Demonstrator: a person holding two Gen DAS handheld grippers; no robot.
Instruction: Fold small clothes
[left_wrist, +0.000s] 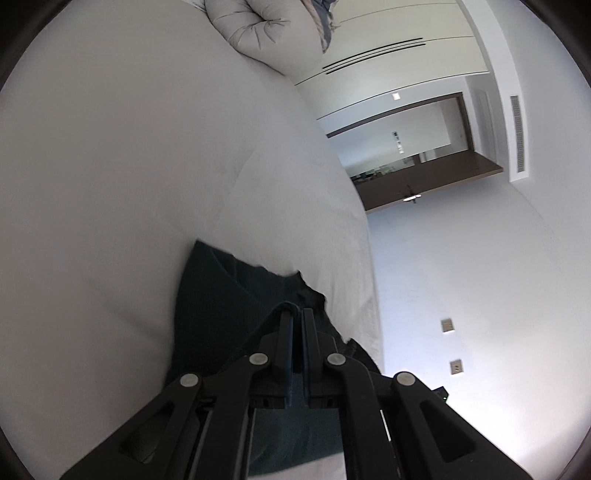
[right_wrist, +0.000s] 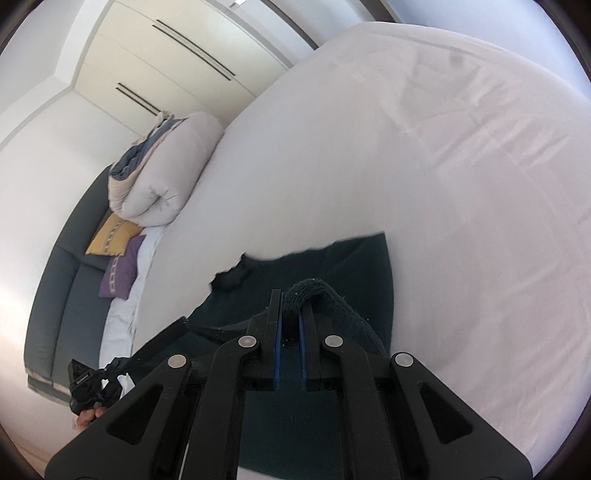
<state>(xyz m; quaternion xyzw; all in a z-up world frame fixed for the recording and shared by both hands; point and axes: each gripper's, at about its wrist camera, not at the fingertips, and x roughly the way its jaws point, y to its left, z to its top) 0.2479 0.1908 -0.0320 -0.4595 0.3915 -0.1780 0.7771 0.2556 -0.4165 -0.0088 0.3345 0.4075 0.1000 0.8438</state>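
1. My left gripper (left_wrist: 297, 314): black fingers drawn nearly together, pinching a thin folded hem of the dark garment (left_wrist: 221, 295) at the tips. The wrist is rolled, so the room sits tilted in its camera.
2. My right gripper (right_wrist: 291, 295): black fingers with blue inner pads (right_wrist: 277, 343), clamped on a thick, ribbed, knit-looking edge of the same garment, which bulges out above the tips and curves away to the right.
3. Garment: dark teal-navy cloth, soft and matte, one ragged edge. It is lifted at both pinched points and drapes down onto the bed (right_wrist: 443, 166), lying near the bed's side edge in both views.
4. Bed: white sheet, smooth with faint creases, broad and bare around the cloth.
5. Folded duvet (right_wrist: 166, 173): pale grey, puffy, rolled, with a blue layer showing; it sits at the far end of the bed.
6. Beside the bed: a dark grey sofa (right_wrist: 62, 266) carrying a yellow cushion (right_wrist: 112, 236) and a purple cushion (right_wrist: 122, 273).
7. Beyond: white wardrobe doors (right_wrist: 166, 55) with long dark slot handles; in the left view, a brown door (left_wrist: 424, 184) and white wall.
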